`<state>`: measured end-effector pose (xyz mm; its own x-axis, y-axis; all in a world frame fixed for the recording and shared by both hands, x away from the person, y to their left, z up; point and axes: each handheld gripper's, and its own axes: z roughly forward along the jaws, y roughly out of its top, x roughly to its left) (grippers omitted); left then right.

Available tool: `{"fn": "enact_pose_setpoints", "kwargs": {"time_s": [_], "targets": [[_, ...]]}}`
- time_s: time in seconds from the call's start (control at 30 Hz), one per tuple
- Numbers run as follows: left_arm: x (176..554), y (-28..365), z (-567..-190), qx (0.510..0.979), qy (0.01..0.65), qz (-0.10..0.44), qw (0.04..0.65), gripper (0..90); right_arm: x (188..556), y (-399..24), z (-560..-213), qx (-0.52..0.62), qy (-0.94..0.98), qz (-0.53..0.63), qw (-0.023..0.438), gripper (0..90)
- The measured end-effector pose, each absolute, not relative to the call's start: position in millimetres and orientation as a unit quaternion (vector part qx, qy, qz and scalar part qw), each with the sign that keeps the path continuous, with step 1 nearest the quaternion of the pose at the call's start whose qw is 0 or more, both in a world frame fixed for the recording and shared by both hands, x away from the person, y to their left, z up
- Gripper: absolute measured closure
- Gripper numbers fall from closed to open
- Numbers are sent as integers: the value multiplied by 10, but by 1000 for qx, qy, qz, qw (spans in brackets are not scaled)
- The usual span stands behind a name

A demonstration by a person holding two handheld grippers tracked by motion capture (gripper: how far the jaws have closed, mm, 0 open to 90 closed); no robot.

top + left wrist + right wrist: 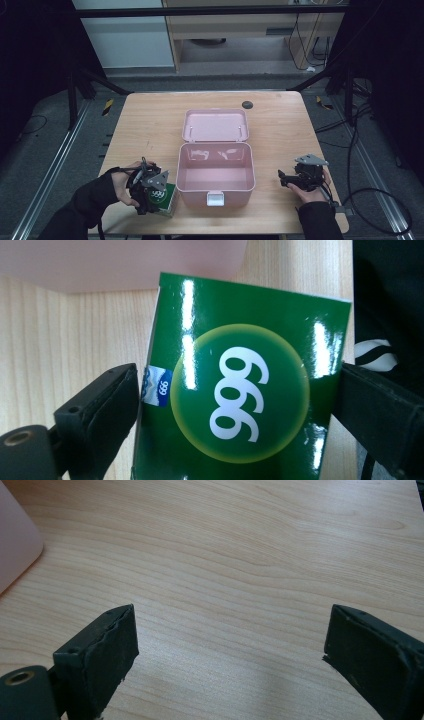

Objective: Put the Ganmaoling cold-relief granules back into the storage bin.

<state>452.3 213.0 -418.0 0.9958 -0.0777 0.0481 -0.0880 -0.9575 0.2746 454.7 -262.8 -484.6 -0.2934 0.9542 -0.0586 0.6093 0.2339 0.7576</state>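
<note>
A glossy green box [240, 390] printed with "999" fills the space between the jaws of my left gripper [240, 390], and each jaw touches one of its sides. From above, that left gripper [150, 186] and the green box [167, 199] are at the table's front left, just left of an open pink case [215, 172]. The case's lid [215, 125] lies back flat and its inside is bare. Over bare wood to the right of the case, my right gripper [286, 180] is open with nothing between its jaws [230, 640].
The wooden table [145, 130] has free room on both sides of the case and behind the lid. A small dark round disc [247, 104] sits near the far edge. The case's white latch [215, 199] faces the front edge.
</note>
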Motion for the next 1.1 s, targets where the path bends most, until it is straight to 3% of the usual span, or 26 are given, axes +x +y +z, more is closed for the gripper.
{"fn": "enact_pose_setpoints", "kwargs": {"time_s": [1.1], "targets": [[4559,2110,-4334,989,-55,4,134,130,4554,-2627,-4859,531,741,315,265,72]]}}
